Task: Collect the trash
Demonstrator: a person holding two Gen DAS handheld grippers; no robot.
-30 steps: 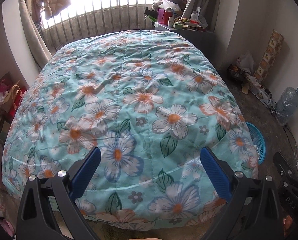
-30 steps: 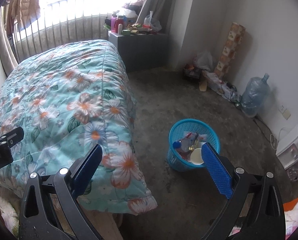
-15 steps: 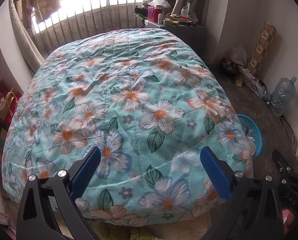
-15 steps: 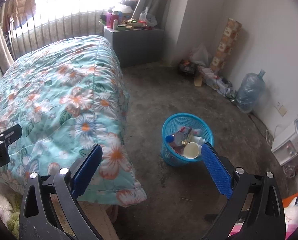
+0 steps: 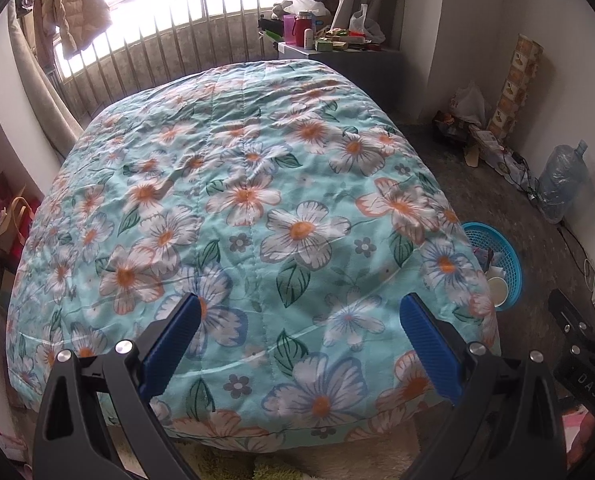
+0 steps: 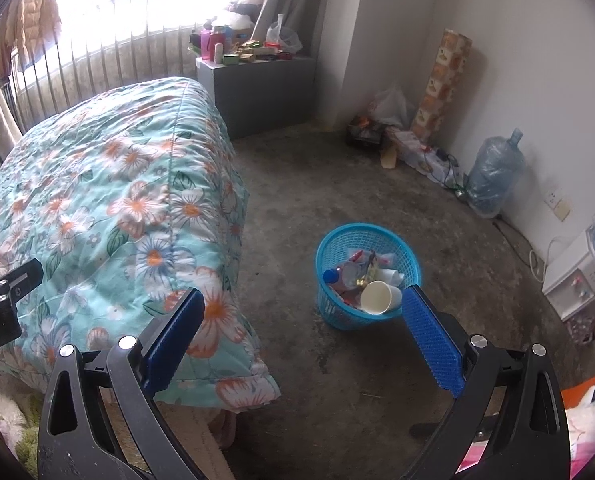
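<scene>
Standing wide apart with nothing between its blue pads, the right gripper [image 6: 299,332] occupies the lower part of the right wrist view. Its right fingertip [image 6: 419,312] overlaps, in the frame, the near rim of the blue trash basket [image 6: 337,316], which stands on the concrete floor [image 6: 357,176] right of centre; whether pad and basket touch cannot be told. Inside the basket lie a white paper cup [image 6: 379,297] on its side, mouth toward the camera, a bottle with a blue cap [image 6: 331,275], and crumpled wrappers [image 6: 367,262]. Left of the basket, the floral quilt [image 6: 109,208] hangs over the bed's corner, near the basket but apart from it.

Left gripper [image 5: 299,330]: likewise spread open and empty, at the bottom of the left wrist view, framing the foot of the same quilt [image 5: 257,200]. The basket [image 5: 511,258] appears at right centre of that frame, partly hidden behind the quilt edge, the cup [image 5: 496,289] visible in it. The right gripper's black body [image 5: 577,340] shows at the lower right edge.

Further out: a grey cabinet [image 6: 265,92] loaded with bottles and boxes at upper centre, a large water jug [image 6: 493,176] against the right wall, and a barred window [image 6: 109,52] at upper left.
</scene>
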